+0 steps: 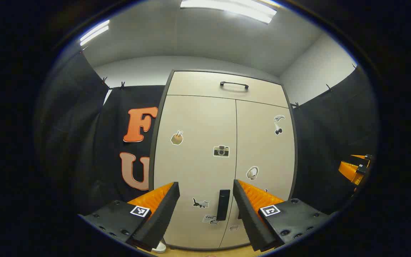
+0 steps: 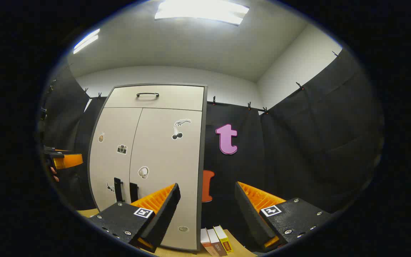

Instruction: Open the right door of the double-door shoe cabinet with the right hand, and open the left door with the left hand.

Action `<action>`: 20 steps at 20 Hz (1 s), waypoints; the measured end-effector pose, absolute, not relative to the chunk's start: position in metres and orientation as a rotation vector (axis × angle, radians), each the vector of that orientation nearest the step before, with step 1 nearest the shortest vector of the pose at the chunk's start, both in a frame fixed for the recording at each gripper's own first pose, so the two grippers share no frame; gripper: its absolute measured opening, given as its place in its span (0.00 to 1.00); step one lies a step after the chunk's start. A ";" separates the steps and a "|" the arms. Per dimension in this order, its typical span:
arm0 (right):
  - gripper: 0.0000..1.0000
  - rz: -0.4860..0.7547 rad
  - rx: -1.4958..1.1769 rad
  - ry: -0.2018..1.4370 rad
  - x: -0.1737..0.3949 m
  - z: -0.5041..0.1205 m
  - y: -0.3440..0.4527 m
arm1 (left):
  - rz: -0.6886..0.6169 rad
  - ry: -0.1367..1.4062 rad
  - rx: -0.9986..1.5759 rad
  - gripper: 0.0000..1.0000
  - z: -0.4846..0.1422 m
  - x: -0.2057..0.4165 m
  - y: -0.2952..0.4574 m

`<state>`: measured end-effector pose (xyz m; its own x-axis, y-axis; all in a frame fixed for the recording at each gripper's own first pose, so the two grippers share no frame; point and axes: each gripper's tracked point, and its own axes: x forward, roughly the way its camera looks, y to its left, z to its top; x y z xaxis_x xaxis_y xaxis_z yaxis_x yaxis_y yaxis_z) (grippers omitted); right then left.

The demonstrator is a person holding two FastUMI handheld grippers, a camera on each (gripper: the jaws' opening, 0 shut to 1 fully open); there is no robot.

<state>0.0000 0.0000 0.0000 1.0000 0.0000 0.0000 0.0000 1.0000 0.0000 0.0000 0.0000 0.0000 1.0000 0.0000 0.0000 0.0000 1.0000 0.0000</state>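
Note:
A beige shoe cabinet (image 1: pixel 198 142) stands ahead with both doors closed and stickers on them. In the left gripper view, the left door's dark upright handle (image 1: pixel 223 204) shows between the fingers of my open left gripper (image 1: pixel 205 184), which is still apart from it. The right door (image 1: pixel 262 150) lies just right of the centre seam. In the right gripper view, the cabinet (image 2: pixel 162 157) is off to the left, with both handles (image 2: pixel 118 189) (image 2: pixel 133 192) low beside the seam. My right gripper (image 2: pixel 207 185) is open and empty, pointing at the black cloth right of the cabinet.
A drawer with a dark bar handle (image 1: pixel 234 85) tops the cabinet. Small boxes (image 2: pixel 216 242) stand on the wooden floor by its right side. A white shoe (image 1: pixel 160 247) lies at its left foot. Black cloth walls close in on both sides.

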 end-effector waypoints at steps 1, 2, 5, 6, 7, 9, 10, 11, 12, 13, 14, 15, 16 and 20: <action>0.94 0.005 -0.002 0.003 0.000 -0.001 0.001 | 0.002 -0.006 -0.001 0.96 0.001 -0.001 0.000; 0.94 0.013 -0.003 0.004 0.000 -0.002 0.003 | 0.001 -0.013 -0.006 0.96 0.004 -0.001 -0.001; 0.94 0.028 -0.012 -0.018 -0.001 0.002 0.004 | 0.002 -0.022 -0.006 0.96 0.007 -0.002 -0.004; 0.94 0.035 -0.018 -0.020 -0.001 0.002 0.006 | 0.004 -0.023 -0.002 0.96 0.008 -0.003 -0.005; 0.94 0.043 -0.021 -0.020 -0.001 0.002 0.007 | 0.004 -0.026 0.001 0.96 0.008 -0.003 -0.006; 0.97 0.057 -0.019 -0.017 0.000 0.001 0.007 | 0.009 -0.027 0.011 0.96 0.009 -0.006 -0.010; 0.94 0.062 -0.015 -0.012 0.001 0.000 0.006 | 0.014 -0.030 0.017 0.96 0.009 -0.006 -0.012; 0.97 0.066 -0.010 -0.007 0.001 -0.002 0.005 | 0.019 -0.032 0.021 0.96 0.010 -0.008 -0.013; 0.94 0.073 -0.006 -0.005 0.003 -0.004 0.004 | 0.024 -0.037 0.020 0.96 0.011 -0.008 -0.015; 0.94 0.077 -0.004 -0.002 0.004 -0.006 0.003 | 0.026 -0.041 0.015 0.96 0.010 -0.009 -0.017; 0.94 0.078 -0.003 0.003 0.005 -0.008 0.000 | 0.029 -0.039 0.010 0.96 0.009 -0.010 -0.020; 0.94 0.080 0.004 0.008 0.007 -0.010 -0.002 | 0.037 -0.033 0.008 0.96 0.006 -0.011 -0.020; 0.94 0.086 0.013 0.012 0.008 -0.011 -0.003 | 0.048 -0.030 0.009 0.96 0.007 -0.012 -0.021; 0.94 0.116 0.015 0.009 0.009 -0.013 -0.005 | 0.098 -0.036 0.022 0.96 0.012 -0.021 -0.021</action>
<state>0.0088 -0.0055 -0.0126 0.9932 0.1163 -0.0081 -0.1161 0.9931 0.0157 -0.0214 -0.0212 0.0120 0.9946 0.0971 0.0375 -0.0979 0.9950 0.0198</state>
